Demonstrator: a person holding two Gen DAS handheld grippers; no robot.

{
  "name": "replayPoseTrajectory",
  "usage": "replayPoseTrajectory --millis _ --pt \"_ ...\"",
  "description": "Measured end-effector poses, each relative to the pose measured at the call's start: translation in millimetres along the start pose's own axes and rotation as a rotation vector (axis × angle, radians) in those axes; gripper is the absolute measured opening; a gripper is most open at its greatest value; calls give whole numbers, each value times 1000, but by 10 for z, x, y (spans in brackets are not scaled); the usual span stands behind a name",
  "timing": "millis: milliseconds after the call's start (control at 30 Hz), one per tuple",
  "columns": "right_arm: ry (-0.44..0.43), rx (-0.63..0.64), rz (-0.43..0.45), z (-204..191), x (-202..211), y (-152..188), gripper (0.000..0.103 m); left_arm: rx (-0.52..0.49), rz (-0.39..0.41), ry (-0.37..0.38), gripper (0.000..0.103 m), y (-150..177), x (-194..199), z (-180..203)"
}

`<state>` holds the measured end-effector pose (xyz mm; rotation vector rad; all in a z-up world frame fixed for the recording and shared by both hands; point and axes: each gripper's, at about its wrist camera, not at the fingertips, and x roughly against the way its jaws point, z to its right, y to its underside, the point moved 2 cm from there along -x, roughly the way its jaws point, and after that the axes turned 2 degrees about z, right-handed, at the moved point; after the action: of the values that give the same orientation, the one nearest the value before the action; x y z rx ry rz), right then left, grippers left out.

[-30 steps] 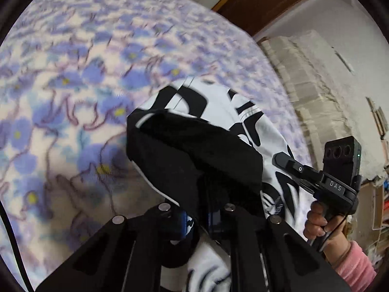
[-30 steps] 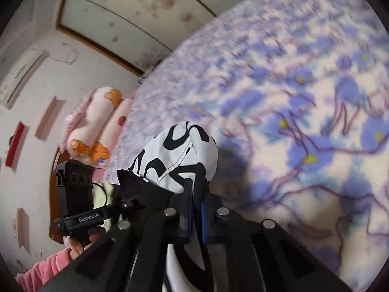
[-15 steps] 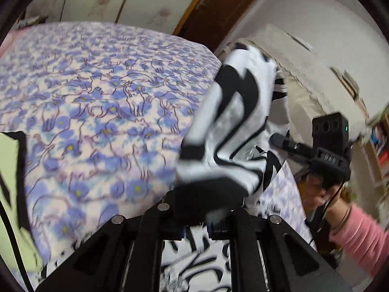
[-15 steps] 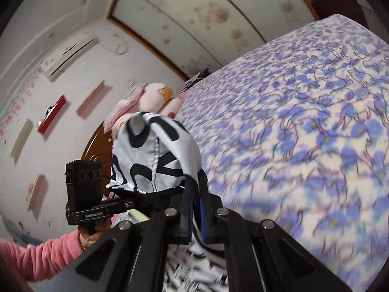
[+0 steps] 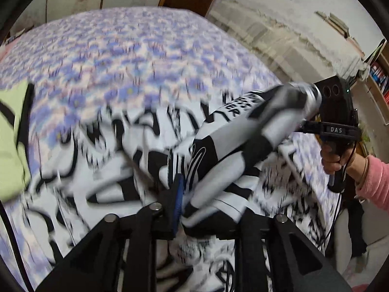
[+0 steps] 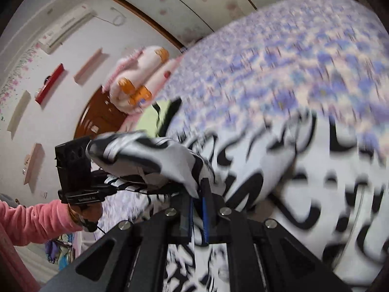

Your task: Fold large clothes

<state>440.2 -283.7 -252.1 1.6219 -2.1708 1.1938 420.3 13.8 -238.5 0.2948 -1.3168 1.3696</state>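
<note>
The bed (image 5: 136, 48), covered in a blue-and-purple flowered sheet, fills the upper half of both views. Across its lower and middle part in each frame lies the garment (image 5: 80, 160), a large white piece printed with heavy black lettering, mostly spread on the bed but blurred by motion. A pale green cloth (image 5: 12, 146) sits at the left edge of the left wrist view, just beside the garment.

One edge of the garment is lifted off the bed and stretched as a twisted band between the two tools, running from lower centre to the upper right of the left wrist view. The step in hand looks like carrying that raised edge over the spread part to make a fold.

The left tool (image 5: 206, 209), at the bottom centre of its own view, has a bunched black-and-white fold between its fingers; its jaws have just been opening a little, and whether the pads press on the cloth I cannot tell. The right tool (image 6: 198, 209), bottom centre of its view, is pinched narrow on the garment's edge, the cloth rising out of the slim gap.

A hand (image 5: 335, 155) in a pink sleeve (image 5: 374, 182) holds the right tool at the right of the left wrist view.

Next, I judge, both tools need to lay the edge down flat and even, keeping it taut so no crease forms
</note>
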Motion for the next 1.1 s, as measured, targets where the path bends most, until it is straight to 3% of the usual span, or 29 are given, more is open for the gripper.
replayPoseTrajectory --millis 67,200,333,400,500,633,867,1100 --pt "34 -37 -36 41 -17 221 9 25 -39 -14 19 216 -18 3" --pt "114 -117 -131 69 -10 580 32 90 -107 -31 24 565 0 4" --pt "128 -173 -163 20 95 872 55 246 -174 -13 41 846 49 -36" --pt "144 -201 -160 -25 184 998 58 294 -177 -25 50 964 104 -39" --pt "153 -271 -128 -69 306 1110 59 346 -179 -58 55 1108 171 -27" --pt "110 -358 -72 -120 383 1201 59 489 -171 -3 68 1238 232 -4" --pt "47 -496 -2 -140 242 1250 59 658 -72 53 73 1287 414 78" --pt "111 -656 29 70 63 1413 59 806 -100 46 73 1161 98 -60"
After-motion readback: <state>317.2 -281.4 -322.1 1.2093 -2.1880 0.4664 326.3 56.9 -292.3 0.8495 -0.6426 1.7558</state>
